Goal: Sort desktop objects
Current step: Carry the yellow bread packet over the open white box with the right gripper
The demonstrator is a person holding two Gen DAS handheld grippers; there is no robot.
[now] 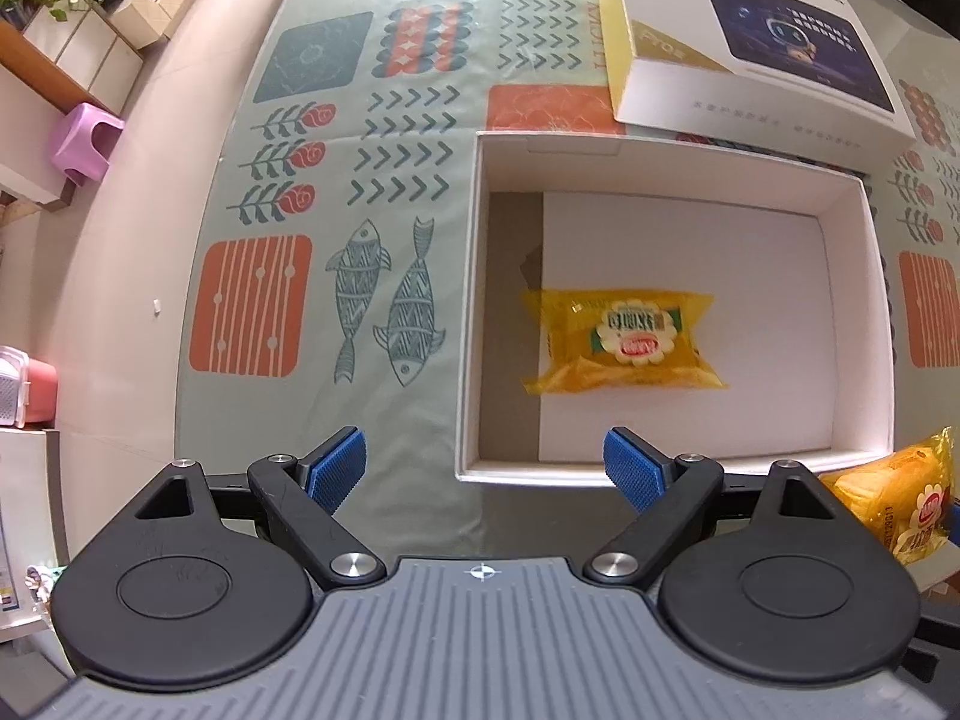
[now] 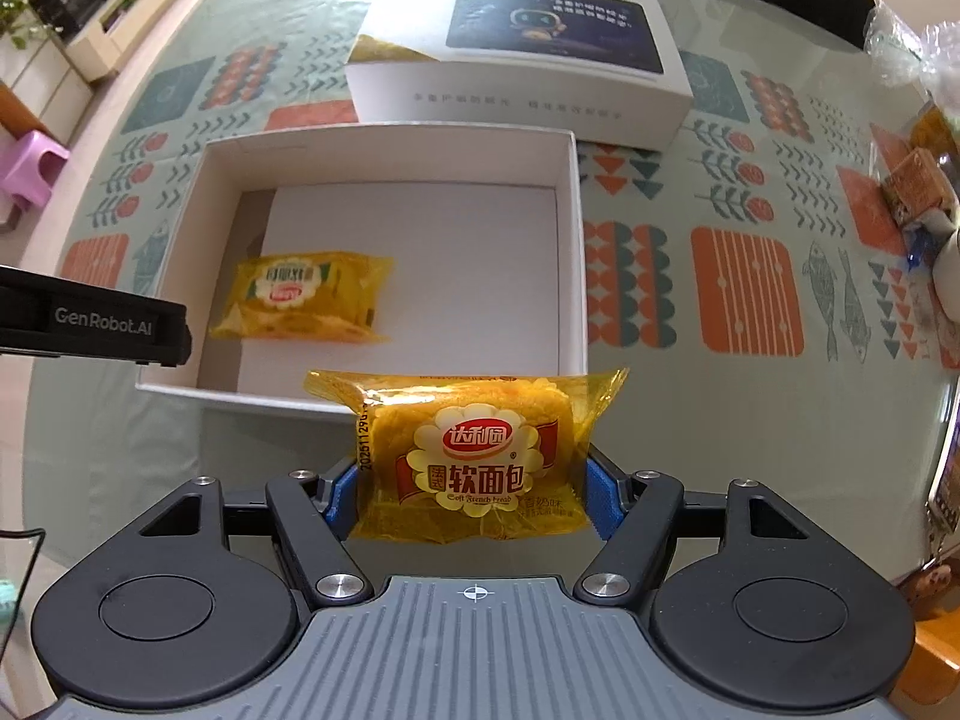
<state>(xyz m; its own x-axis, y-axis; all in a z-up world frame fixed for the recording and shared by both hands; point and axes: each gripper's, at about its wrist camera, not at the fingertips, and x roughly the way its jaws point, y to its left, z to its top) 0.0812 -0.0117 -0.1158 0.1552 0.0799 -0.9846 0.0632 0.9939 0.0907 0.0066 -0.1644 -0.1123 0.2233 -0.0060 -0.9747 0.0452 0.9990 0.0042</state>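
Observation:
An open white box [image 1: 471, 300] [image 2: 576, 252] sits on the patterned tablecloth. One yellow bread packet [image 1: 624, 339] [image 2: 303, 297] lies flat inside it, toward its left side. My right gripper [image 2: 471, 495] is shut on a second yellow bread packet [image 2: 474, 462] and holds it just in front of the box's near wall; this packet also shows at the right edge of the left wrist view [image 1: 900, 498]. My left gripper [image 1: 486, 465] is open and empty, at the box's near left corner.
The box's lid [image 1: 750, 42] [image 2: 522, 60] lies behind the box. Snack items and a plastic bag [image 2: 918, 180] sit at the table's right edge. A purple stool [image 1: 84, 141] stands on the floor at left. The left gripper's body [image 2: 96, 318] juts in from the left.

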